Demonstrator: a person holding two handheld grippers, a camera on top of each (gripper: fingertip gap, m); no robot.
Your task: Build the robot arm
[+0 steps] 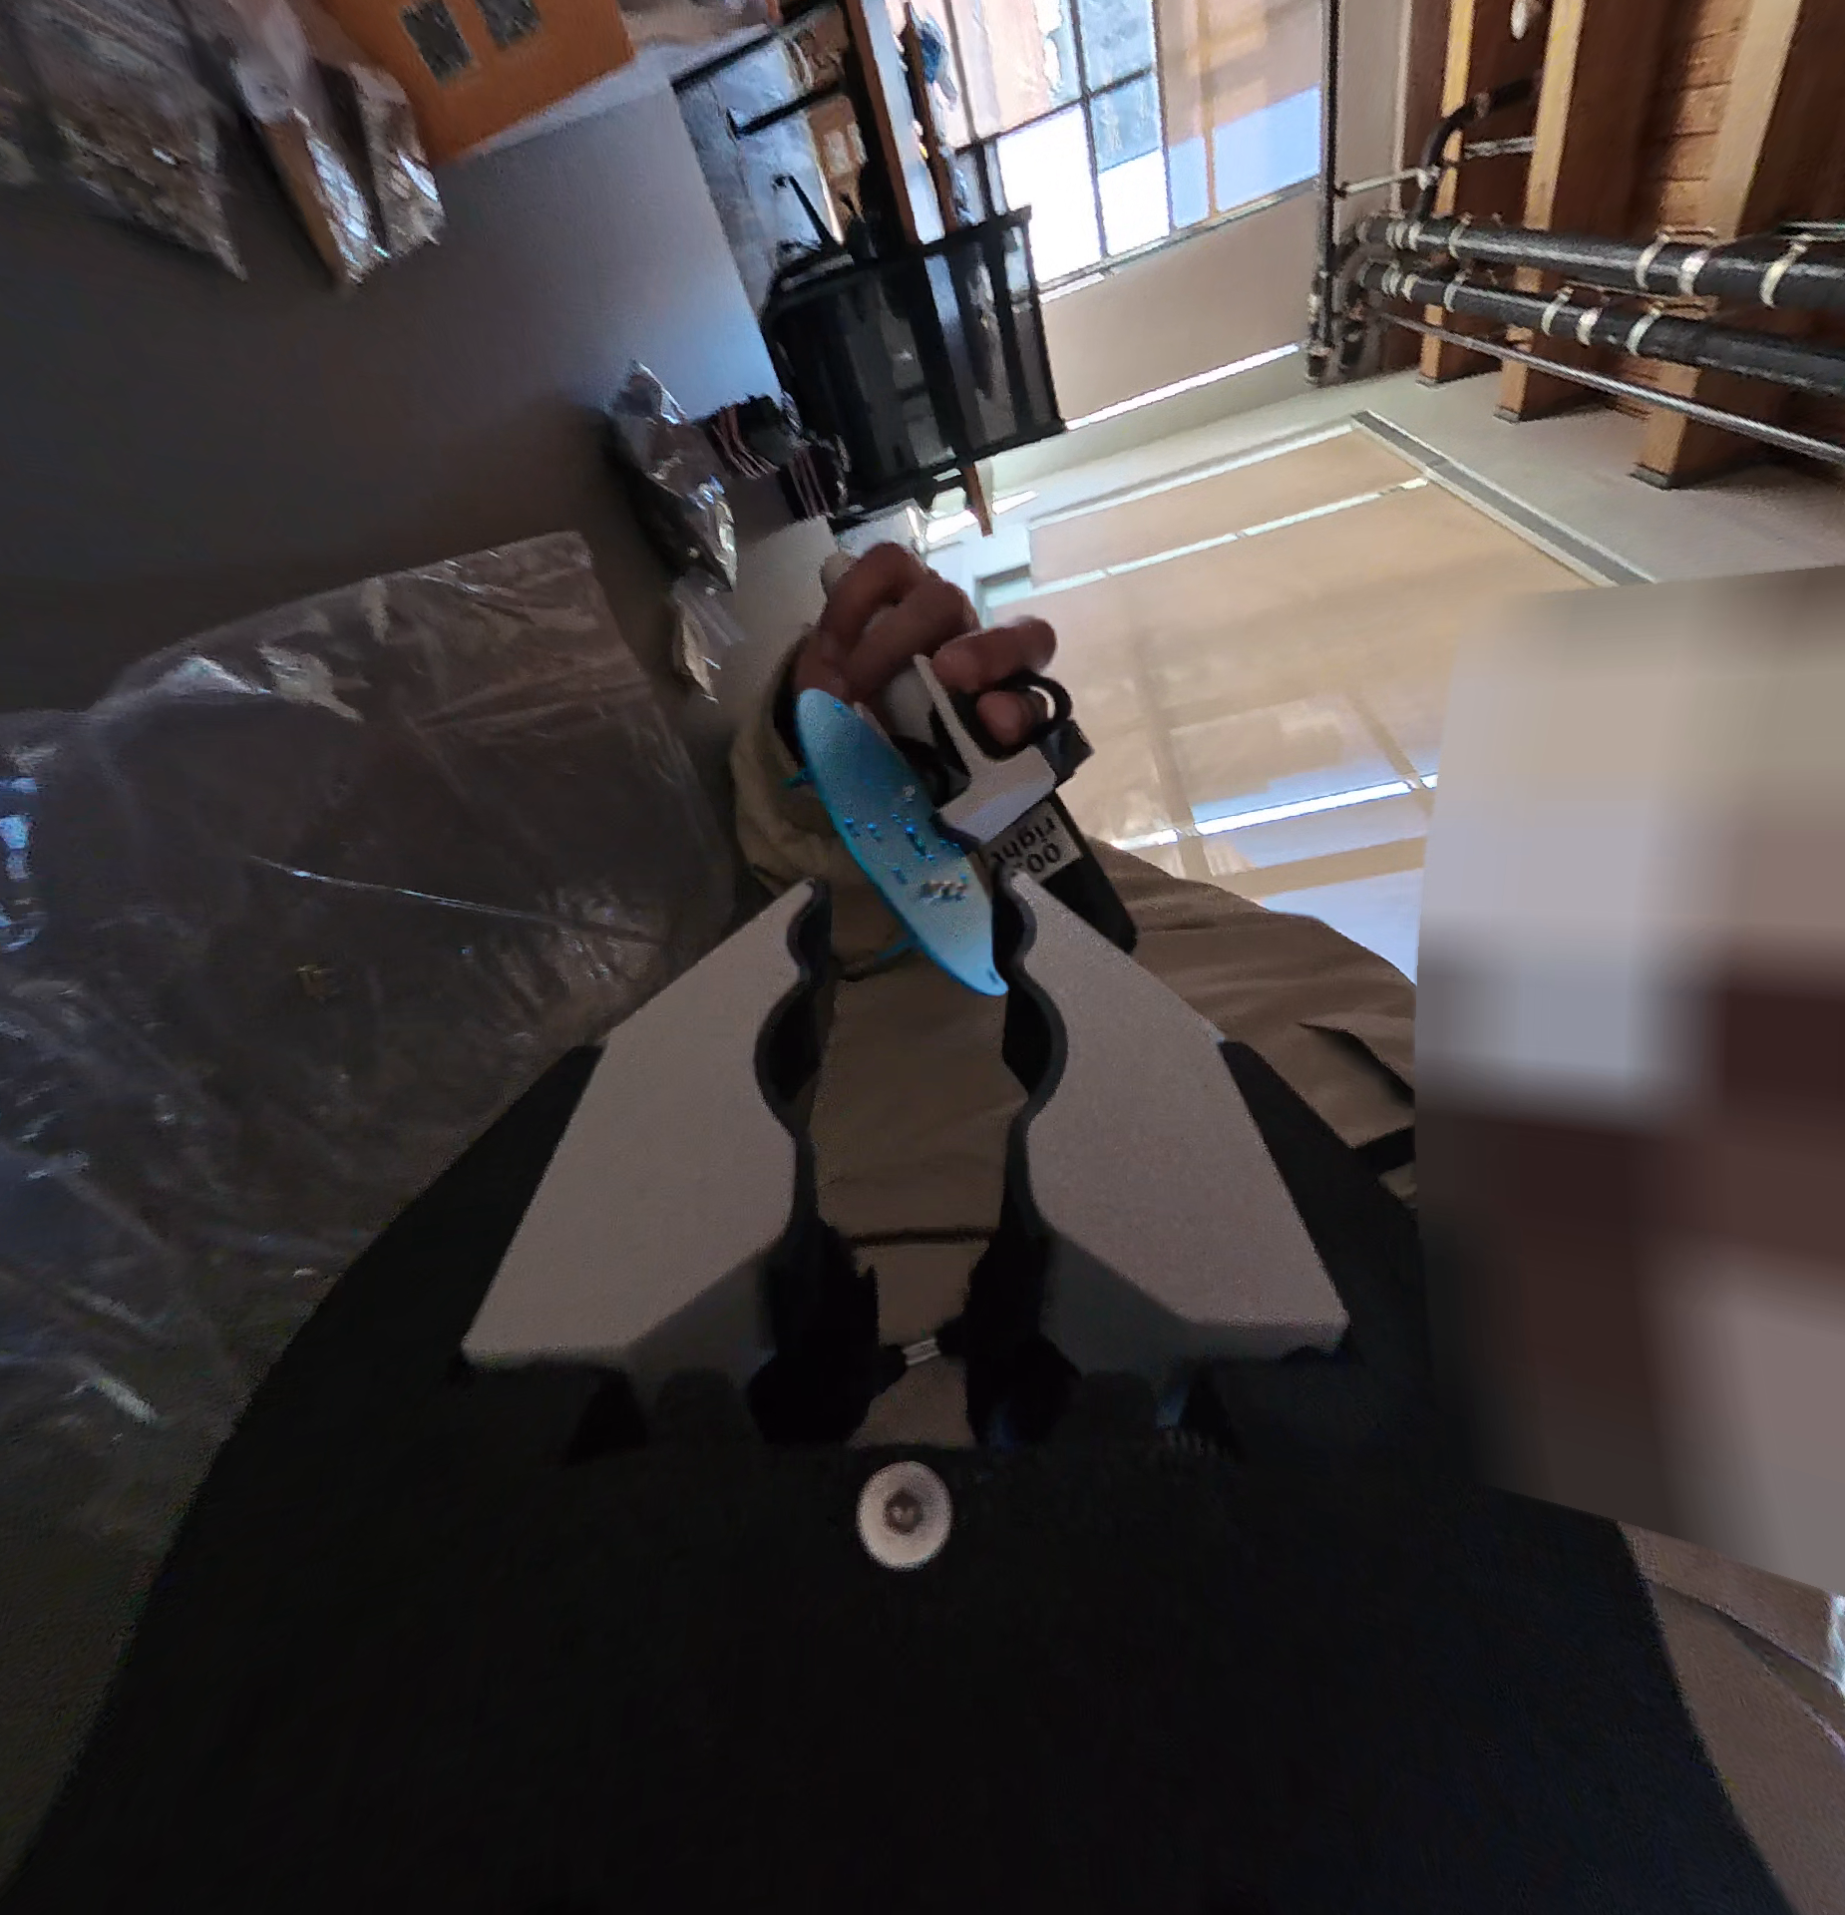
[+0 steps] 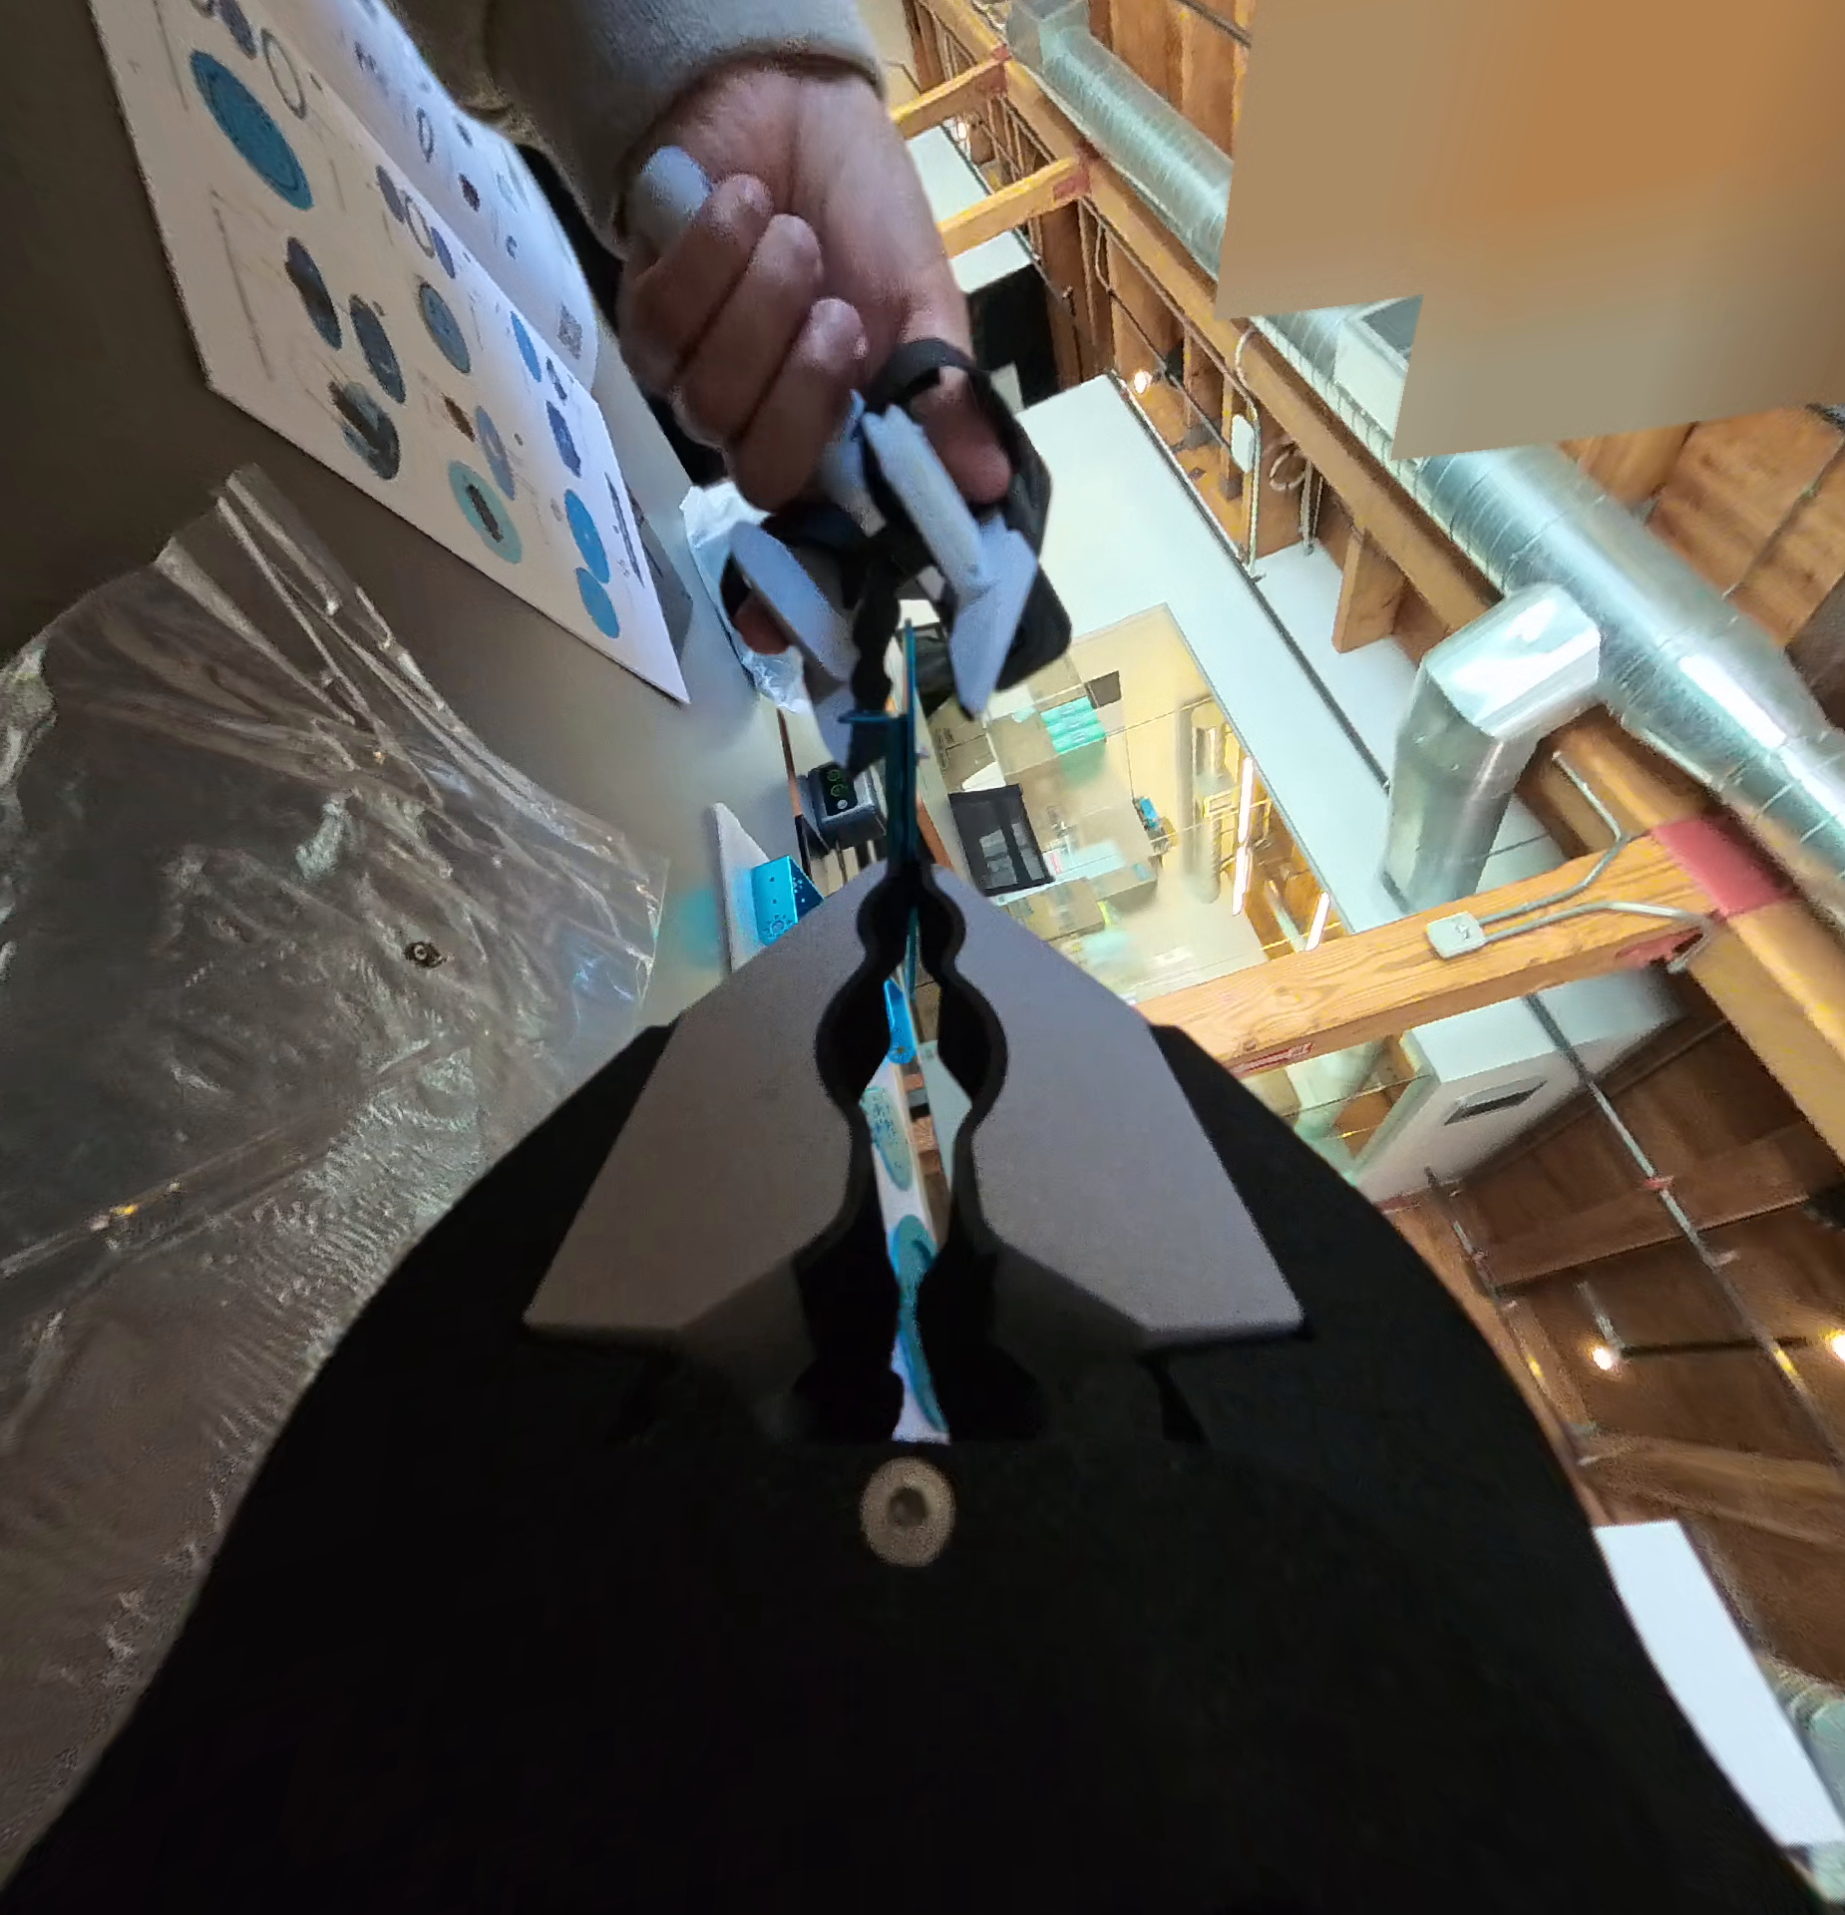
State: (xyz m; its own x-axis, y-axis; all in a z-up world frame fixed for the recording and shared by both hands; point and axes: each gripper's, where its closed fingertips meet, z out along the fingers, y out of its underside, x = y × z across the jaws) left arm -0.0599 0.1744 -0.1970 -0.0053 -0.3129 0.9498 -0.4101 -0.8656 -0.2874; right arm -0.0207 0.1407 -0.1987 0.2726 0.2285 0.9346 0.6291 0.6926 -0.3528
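Grip: my right claw (image 2: 903, 881) is pressed almost together on a thin blue disc (image 2: 905, 772). From this wrist I see the disc edge-on, running up between the pads.
Left claw: my left claw (image 1: 910, 917) stands spread and holds nothing. The disc's lower rim dips into its gap, close by one pad, and I cannot tell whether they touch.
Disc place: in the air between the two claws, which face each other, clear of the table (image 1: 276, 435).
Handling: I judge the disc stiff but very thin. Pinched at one part of the rim only, it would pivot easily. A sound grip lays the pads flat on both faces, not on the edge.
Disc look: in the left wrist view it is flat, round and bright blue with a metallic sheen. Small holes are scattered over its face, with a cluster near the rim.
Hands: the left hand (image 2: 794, 290), in a pale sleeve, wraps the left claw's handle, and the right hand (image 1: 898, 622) wraps the other.
Around: a crumpled clear bag (image 2: 224, 881) lies on the table. Beyond it is a white sheet (image 2: 411, 342) printed with blue and dark round shapes. A small blue bracket (image 2: 784, 896) sits farther off.
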